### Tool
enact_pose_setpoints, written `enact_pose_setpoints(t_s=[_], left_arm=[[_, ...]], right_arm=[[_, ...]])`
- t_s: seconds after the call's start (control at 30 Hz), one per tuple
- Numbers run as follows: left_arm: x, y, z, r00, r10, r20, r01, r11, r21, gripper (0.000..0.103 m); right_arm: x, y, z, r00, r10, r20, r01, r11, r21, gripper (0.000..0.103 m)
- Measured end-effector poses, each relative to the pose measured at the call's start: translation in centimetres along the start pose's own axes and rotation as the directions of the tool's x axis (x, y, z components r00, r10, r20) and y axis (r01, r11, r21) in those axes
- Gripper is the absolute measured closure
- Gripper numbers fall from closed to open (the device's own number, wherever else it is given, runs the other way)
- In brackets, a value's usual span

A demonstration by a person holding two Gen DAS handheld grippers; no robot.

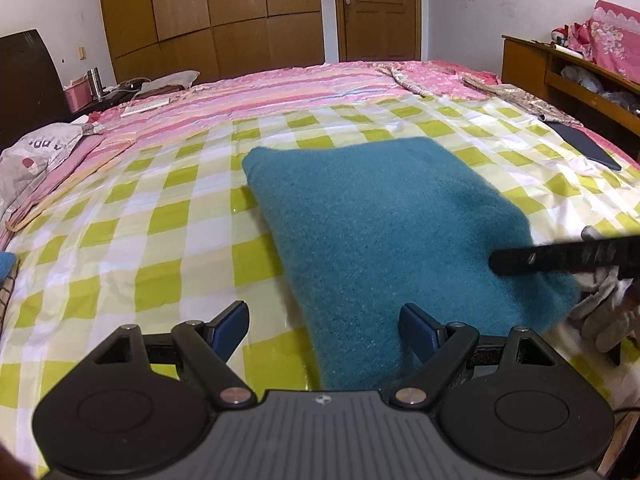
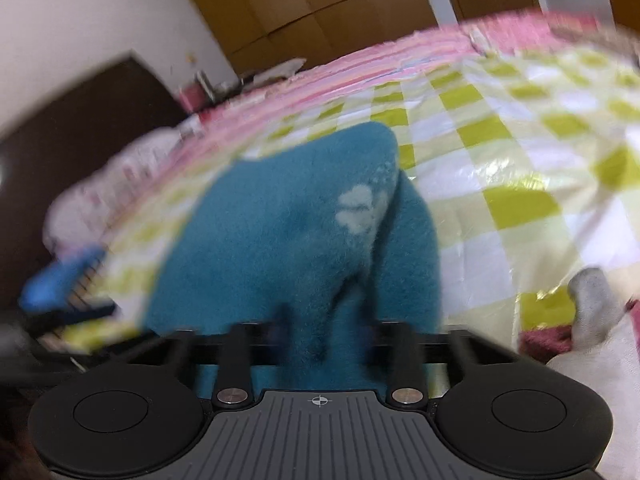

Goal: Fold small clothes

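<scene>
**Q.** What does the figure show, from the largest element down?

**A.** A bed [image 1: 280, 84] covered by a green-and-white checked sheet [image 1: 160, 216]. On the sheet, right of centre in the left wrist view, lies a teal fleece garment [image 1: 380, 216], flat over most of its area. The right gripper [image 2: 324, 328] sits at the garment's near right edge; the left gripper [image 1: 324, 320] hangs above the near left edge. A gloved hand [image 1: 604, 312] shows at the right margin.

**Q.** What is the step in hand, and how is it done well?

**A.** Judged from the layout, the right side is being taken up for a fold. The pinch should catch every layer at the edge, not the top ply alone. The lift should be low and travel straight across, so that the edges meet squarely. The free side would do best pressing the opposite edge down, since fleece on a glossy sheet is likely to slide.

**Q.** How do the jaws stand?

**A.** Left: wide apart, holding nothing; its right finger [image 1: 420, 332] overlaps the fleece edge, but contact cannot be confirmed. Right: drawn narrow, a bunched ridge of fleece gathered between them, a pale paw print [image 2: 360, 208] showing on the raised cloth. That view is blurred.
</scene>
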State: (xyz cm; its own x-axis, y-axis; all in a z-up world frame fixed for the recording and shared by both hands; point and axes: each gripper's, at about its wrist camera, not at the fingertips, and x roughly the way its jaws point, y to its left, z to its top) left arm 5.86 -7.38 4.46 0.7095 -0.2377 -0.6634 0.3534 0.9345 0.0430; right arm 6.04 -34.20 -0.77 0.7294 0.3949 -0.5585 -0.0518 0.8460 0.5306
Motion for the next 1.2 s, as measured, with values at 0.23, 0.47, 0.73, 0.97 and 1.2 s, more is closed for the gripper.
enact_pose_setpoints(t_s=[0.23, 0.47, 0.73, 0.97, 1.2], left_arm=[[-1.7, -2.0, 1.0, 0.993, -0.027, 0.113, 0.019, 0.997, 0.070, 0.014], [2.0, -4.2, -0.1, 1.000, -0.020, 0.000, 0.020, 0.993, 0.116, 0.014], [1.0, -2.0, -0.8, 0.997, -0.070, 0.014, 0.070, 0.997, 0.017, 0.014], [2.1, -1.8, -0.4, 0.994, -0.106, -0.011, 0.106, 0.994, -0.023, 0.014], [1.9, 0.1, -0.6, 0.998, -0.051, -0.021, 0.051, 0.999, 0.019, 0.014]], right_arm=[[-3.3, 0.5, 2.5, 0.982, 0.034, 0.188, -0.037, 0.999, 0.010, 0.083], [0.4, -1.3, 0.8, 0.984, -0.175, 0.030, 0.176, 0.984, -0.016, 0.081], [-0.8, -0.3, 0.6, 0.966, -0.226, 0.124, 0.236, 0.969, -0.074, 0.038], [1.8, -1.0, 0.6, 0.974, -0.221, 0.046, 0.222, 0.975, -0.011, 0.037], [2.6, 1.0, -0.7, 0.989, -0.148, 0.010, 0.148, 0.988, -0.035, 0.038]])
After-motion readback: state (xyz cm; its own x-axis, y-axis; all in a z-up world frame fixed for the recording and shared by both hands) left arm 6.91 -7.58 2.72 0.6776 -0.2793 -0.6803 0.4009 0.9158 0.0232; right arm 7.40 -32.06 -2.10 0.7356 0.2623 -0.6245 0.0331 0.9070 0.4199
